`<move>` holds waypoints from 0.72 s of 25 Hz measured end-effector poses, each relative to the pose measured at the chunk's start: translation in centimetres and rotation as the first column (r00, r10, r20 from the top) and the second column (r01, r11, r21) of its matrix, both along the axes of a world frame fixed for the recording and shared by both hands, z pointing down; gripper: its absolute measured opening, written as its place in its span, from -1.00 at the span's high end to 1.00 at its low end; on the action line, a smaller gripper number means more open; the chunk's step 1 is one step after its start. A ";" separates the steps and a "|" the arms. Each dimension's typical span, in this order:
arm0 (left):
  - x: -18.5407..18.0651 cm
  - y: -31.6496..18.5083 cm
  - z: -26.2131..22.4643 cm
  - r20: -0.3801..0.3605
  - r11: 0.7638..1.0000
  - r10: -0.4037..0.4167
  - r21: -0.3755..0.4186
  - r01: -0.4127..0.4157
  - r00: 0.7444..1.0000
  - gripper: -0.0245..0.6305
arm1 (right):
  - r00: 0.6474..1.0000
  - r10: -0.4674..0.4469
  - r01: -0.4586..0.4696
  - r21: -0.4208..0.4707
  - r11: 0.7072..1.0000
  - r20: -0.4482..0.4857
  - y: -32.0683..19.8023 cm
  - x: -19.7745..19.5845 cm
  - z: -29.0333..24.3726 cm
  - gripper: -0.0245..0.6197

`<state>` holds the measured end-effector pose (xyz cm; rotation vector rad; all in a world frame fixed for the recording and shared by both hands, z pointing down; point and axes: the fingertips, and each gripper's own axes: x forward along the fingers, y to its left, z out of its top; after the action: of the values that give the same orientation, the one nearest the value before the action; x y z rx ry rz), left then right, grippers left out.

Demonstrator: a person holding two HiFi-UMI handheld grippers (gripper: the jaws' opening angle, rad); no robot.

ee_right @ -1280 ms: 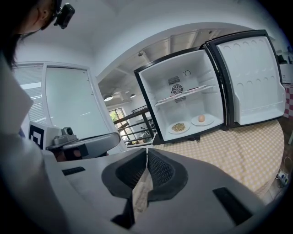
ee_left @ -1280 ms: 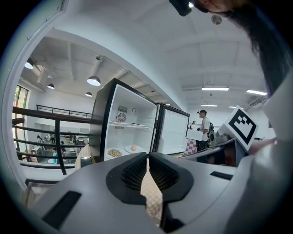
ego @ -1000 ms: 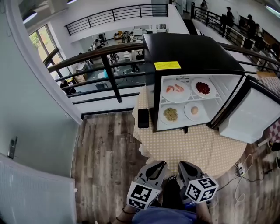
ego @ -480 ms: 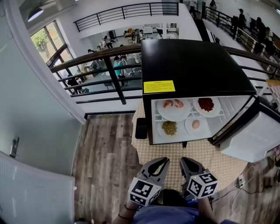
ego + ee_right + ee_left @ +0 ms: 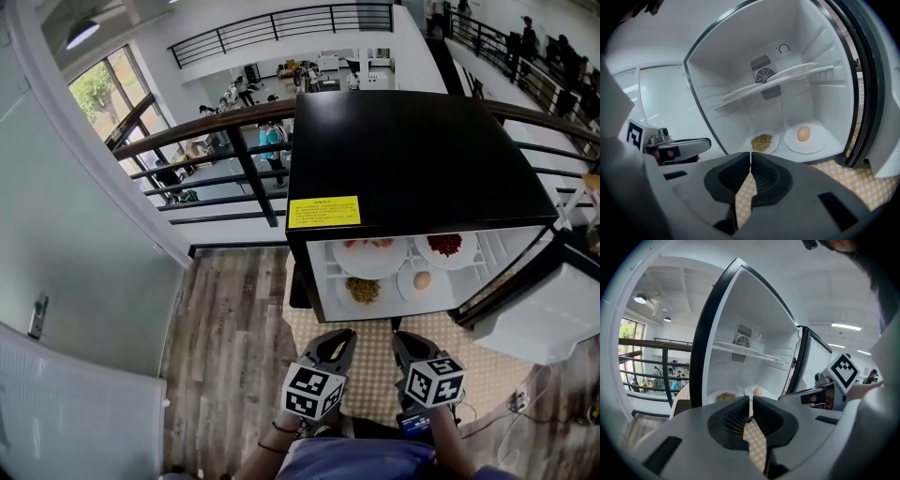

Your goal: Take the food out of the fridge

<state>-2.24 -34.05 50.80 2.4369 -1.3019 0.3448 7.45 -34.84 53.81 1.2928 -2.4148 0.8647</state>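
Note:
A small black fridge [image 5: 412, 150] stands open on a table, its door [image 5: 553, 323] swung out to the right. On the upper shelf sit a plate of pink food [image 5: 370, 249] and a plate of red food [image 5: 446, 246]. Below are a plate of greenish grains [image 5: 364, 291] [image 5: 762, 141] [image 5: 724, 396] and a plate with an egg [image 5: 422, 279] [image 5: 803, 133] [image 5: 758, 391]. My left gripper [image 5: 337, 343] [image 5: 751, 399] and right gripper [image 5: 405, 343] [image 5: 750, 157] hover side by side just short of the fridge opening. Both are shut and hold nothing.
The table wears a yellow checked cloth [image 5: 375, 366]. A dark flat object [image 5: 298, 281] lies beside the fridge's left wall. A black railing [image 5: 216, 131] runs behind, with a lower floor beyond. A power strip [image 5: 516, 401] and cables lie on the wooden floor at right.
Both grippers and my head have moved forward toward the fridge, which now fills more of the view. The plates have not moved. Both grippers stay shut.

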 end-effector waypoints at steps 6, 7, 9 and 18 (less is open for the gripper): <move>0.0 -3.1 4.0 -0.033 0.989 -0.093 -0.114 0.089 0.995 0.87 | 1.000 0.009 -0.008 -0.044 0.999 0.024 -4.7 0.3 2.8 0.86; 0.0 -3.6 4.8 -0.031 0.986 -0.111 -0.129 0.106 0.993 0.87 | 0.999 0.015 -0.013 -0.056 0.998 0.032 -5.6 0.3 3.5 0.86; 0.1 -4.4 6.2 -0.026 0.979 -0.133 -0.162 0.128 0.991 0.86 | 0.998 0.037 -0.033 -0.076 0.997 0.047 -7.2 0.3 4.7 0.85; 0.4 -6.2 9.4 -0.099 0.945 -0.198 -0.284 0.163 0.975 0.67 | 0.981 0.159 -0.134 -0.202 0.970 0.111 -11.3 0.2 8.5 0.60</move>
<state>-1.89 -40.27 60.20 2.0583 -1.3148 0.2945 7.61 -46.18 62.32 1.3926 -2.2791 1.2244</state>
